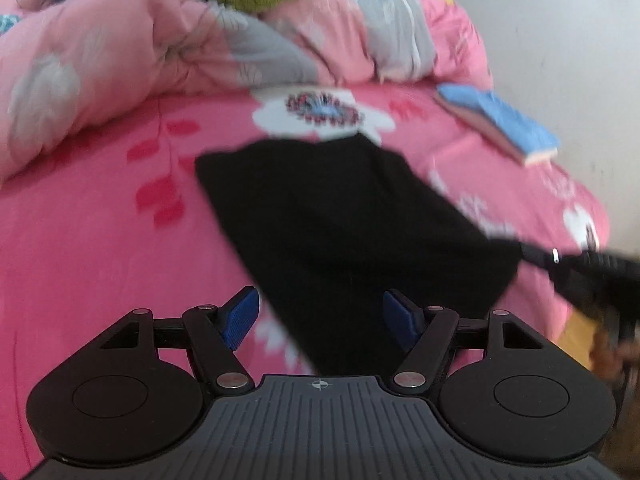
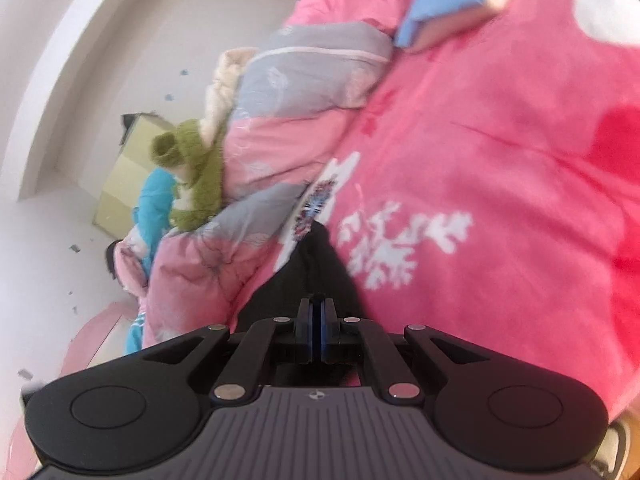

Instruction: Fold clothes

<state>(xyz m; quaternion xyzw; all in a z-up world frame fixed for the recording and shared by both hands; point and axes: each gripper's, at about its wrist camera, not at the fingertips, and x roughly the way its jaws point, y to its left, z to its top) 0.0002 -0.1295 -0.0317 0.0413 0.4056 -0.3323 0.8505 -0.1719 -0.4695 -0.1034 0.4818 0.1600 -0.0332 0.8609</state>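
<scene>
pink floral bedsheet point(image 1: 100, 240) | white wall point(image 1: 560, 40) | black garment point(image 1: 340, 220) lying flat

No words, brand names or numbers could be read in either view. The only sign was a small white crosshair mark point(image 1: 319, 384) printed on the ribbed grey body of the left gripper, at the lower middle of the left wrist view, and a like crosshair point(image 2: 315, 395) stood at the same spot on the right gripper's body in the right wrist view. The pink bedsheet point(image 1: 100, 240) carried only flower and leaf patterns, no lettering.
</scene>
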